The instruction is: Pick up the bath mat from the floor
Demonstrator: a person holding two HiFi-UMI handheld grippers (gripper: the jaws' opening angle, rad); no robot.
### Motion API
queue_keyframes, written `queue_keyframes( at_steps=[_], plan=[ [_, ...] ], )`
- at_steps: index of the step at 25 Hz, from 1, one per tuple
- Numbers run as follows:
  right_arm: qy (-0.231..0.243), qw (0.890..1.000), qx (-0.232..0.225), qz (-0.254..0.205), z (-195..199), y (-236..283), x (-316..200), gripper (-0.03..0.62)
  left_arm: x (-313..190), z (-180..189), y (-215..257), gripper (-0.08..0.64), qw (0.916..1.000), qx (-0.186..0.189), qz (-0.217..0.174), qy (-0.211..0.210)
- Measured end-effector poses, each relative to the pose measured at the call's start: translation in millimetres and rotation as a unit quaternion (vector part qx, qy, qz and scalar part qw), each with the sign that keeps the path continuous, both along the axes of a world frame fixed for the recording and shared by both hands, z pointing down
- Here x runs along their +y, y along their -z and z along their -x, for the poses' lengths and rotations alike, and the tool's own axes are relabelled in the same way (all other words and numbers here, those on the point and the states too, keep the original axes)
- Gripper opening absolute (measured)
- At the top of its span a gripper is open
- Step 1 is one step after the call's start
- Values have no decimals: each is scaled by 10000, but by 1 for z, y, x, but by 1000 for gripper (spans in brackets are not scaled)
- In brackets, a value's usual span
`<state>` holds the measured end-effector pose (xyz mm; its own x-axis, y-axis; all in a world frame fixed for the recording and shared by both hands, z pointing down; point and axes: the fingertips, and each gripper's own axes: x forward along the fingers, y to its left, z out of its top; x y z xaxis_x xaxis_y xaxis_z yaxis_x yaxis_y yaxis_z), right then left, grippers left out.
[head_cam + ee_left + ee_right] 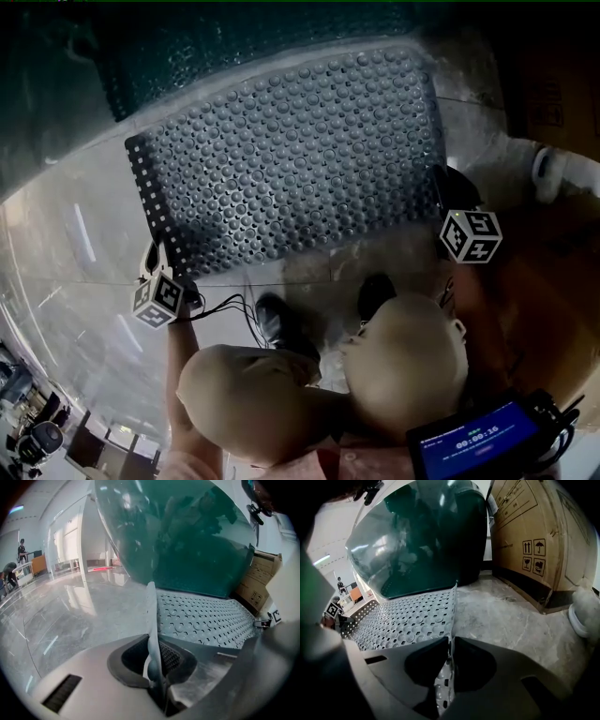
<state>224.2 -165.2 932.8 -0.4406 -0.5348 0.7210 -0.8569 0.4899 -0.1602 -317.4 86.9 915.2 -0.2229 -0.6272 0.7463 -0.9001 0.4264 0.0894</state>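
The grey bath mat (291,159), covered in round bumps and small holes, lies spread on the shiny stone floor in front of a dark green tub. My left gripper (155,251) is at the mat's near left corner. In the left gripper view its jaws are shut on the mat's edge (151,620), which stands up between them. My right gripper (441,183) is at the mat's near right edge. In the right gripper view the mat's edge (451,620) runs into the narrow slot between the jaws, and they pinch it.
The dark green tub (234,56) curves over the mat's far side. A cardboard box (534,536) stands to the right, with a white object (553,173) near it. The person's shoes (281,323) and knees are just behind the mat's near edge.
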Motion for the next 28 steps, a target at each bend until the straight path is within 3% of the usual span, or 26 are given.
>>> queue_keyframes(
  at_steps=[12,23,28],
  plan=[
    [-121,9998,119,-123,6,12,4,37,-4,-2,-2,39,9995,247,-168,129],
    [-157,9995,192,-182,8,18,5,35,-1,1,-3,38,9999,145,-71,40],
    [-141,9993,215,-278,14,34,7,34,-1,2,6,38,9991,308,-239,172]
  ],
)
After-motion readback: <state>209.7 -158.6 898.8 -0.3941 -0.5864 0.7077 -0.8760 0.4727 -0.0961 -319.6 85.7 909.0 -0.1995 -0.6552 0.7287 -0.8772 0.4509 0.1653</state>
